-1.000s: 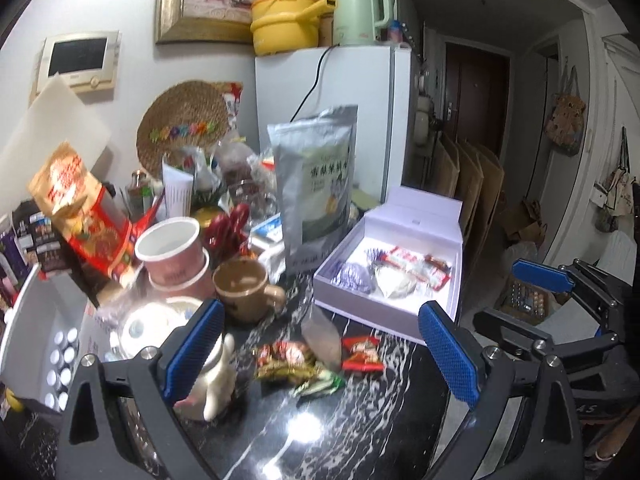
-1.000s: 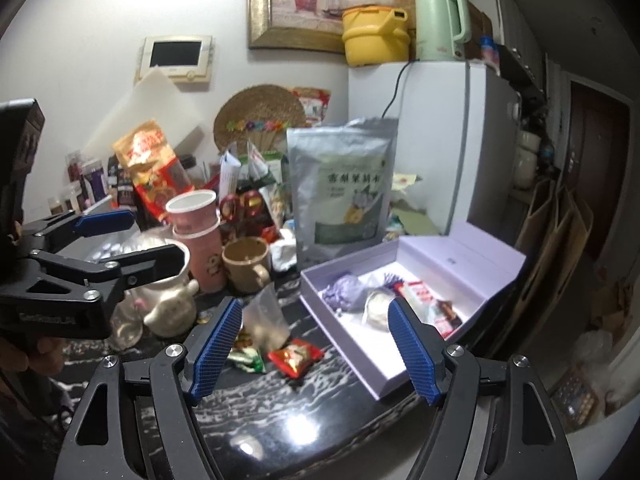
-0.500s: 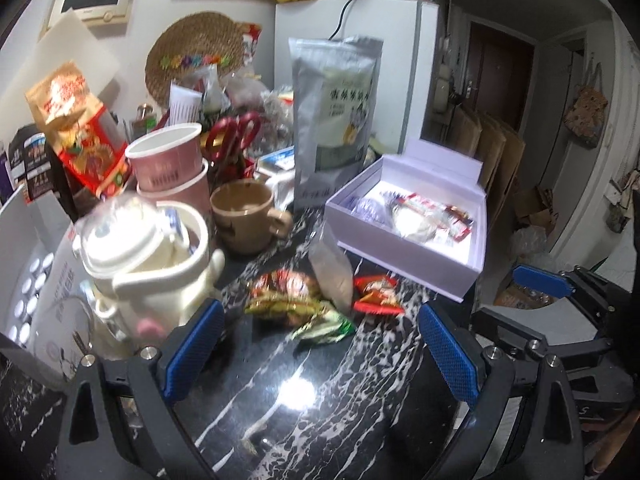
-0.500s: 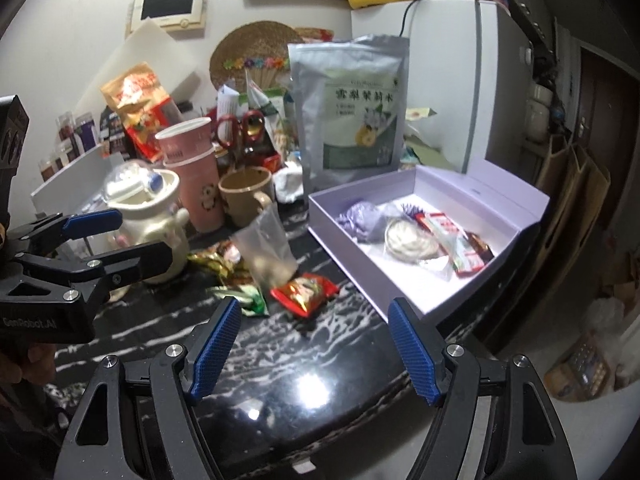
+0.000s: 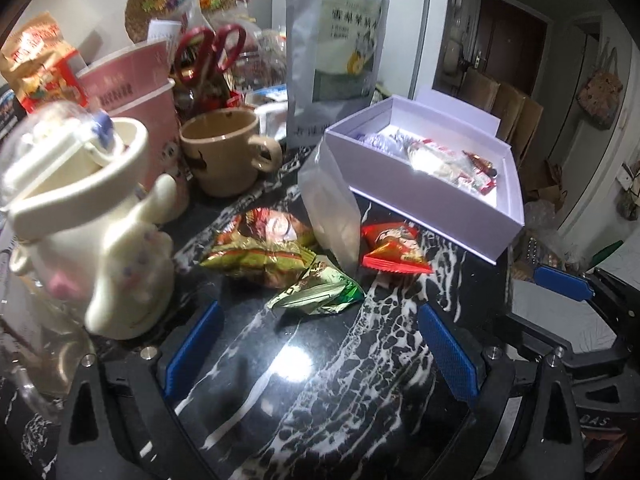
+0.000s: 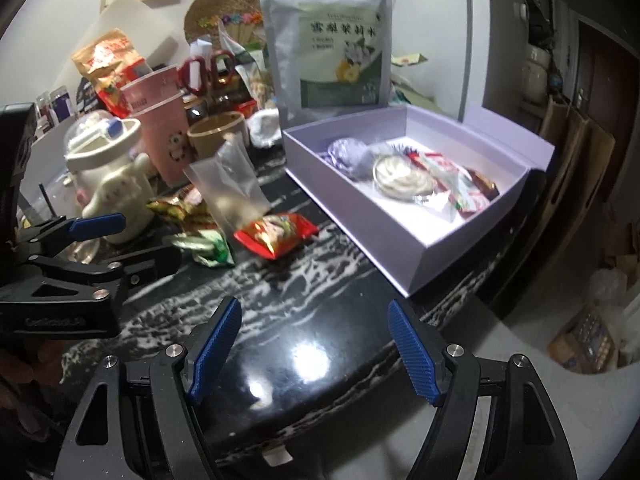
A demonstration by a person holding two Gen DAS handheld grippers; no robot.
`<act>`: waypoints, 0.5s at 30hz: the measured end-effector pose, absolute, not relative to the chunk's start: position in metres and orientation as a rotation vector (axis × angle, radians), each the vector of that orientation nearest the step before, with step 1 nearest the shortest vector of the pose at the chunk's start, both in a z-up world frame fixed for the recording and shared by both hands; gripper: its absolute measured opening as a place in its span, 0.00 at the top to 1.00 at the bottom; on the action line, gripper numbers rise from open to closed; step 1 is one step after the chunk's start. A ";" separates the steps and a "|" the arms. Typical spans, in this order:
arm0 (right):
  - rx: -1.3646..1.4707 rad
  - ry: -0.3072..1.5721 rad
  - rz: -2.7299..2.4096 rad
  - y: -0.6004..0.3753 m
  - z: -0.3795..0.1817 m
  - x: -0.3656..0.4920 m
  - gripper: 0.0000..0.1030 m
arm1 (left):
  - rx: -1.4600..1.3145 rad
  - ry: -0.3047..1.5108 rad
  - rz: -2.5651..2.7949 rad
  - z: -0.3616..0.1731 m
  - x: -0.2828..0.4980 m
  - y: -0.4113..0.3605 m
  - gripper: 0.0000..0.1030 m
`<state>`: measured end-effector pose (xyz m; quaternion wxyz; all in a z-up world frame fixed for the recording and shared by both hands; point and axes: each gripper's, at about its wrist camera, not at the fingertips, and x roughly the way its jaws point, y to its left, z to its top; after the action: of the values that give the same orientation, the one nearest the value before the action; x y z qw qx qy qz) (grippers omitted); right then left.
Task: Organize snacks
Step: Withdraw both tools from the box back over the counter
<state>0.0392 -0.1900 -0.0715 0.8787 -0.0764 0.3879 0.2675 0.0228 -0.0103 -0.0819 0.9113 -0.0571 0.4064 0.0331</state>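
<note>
Both grippers, left point(image 5: 318, 346) and right point(image 6: 314, 346), are hanging wide apart, gripping nothing. Loose snack packets point(image 6: 276, 232) are lying beside the lavender box point(image 6: 400, 248).

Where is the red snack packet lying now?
In both views the red snack packet lies on the black marble counter, between the frosted pouch and the open lilac box.

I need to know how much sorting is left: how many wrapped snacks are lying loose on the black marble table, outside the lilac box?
4: a red packet nearest the box, a green one in front, a frosted pouch standing behind, and gold-green wrappers by the white jar; more may hide beneath.
</note>
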 end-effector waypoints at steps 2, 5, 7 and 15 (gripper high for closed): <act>-0.158 0.821 0.558 -0.191 -0.077 0.042 0.26 | -0.132 0.849 0.071 -0.088 0.029 -0.008 0.04; -0.155 0.832 0.561 -0.192 -0.083 0.046 0.26 | -0.122 0.869 0.109 -0.096 0.042 -0.004 0.04; -0.148 0.837 0.567 -0.193 -0.086 0.049 0.26 | -0.132 0.878 0.121 -0.101 0.049 -0.001 0.04; -0.133 0.862 0.591 -0.190 -0.093 0.066 0.26 | -0.180 0.947 0.071 -0.120 0.072 0.006 0.04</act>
<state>0.0656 -0.1899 -0.0933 0.8645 -0.0637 0.4112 0.2819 0.0718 0.0058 -0.1201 0.8854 -0.0864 0.4554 0.0343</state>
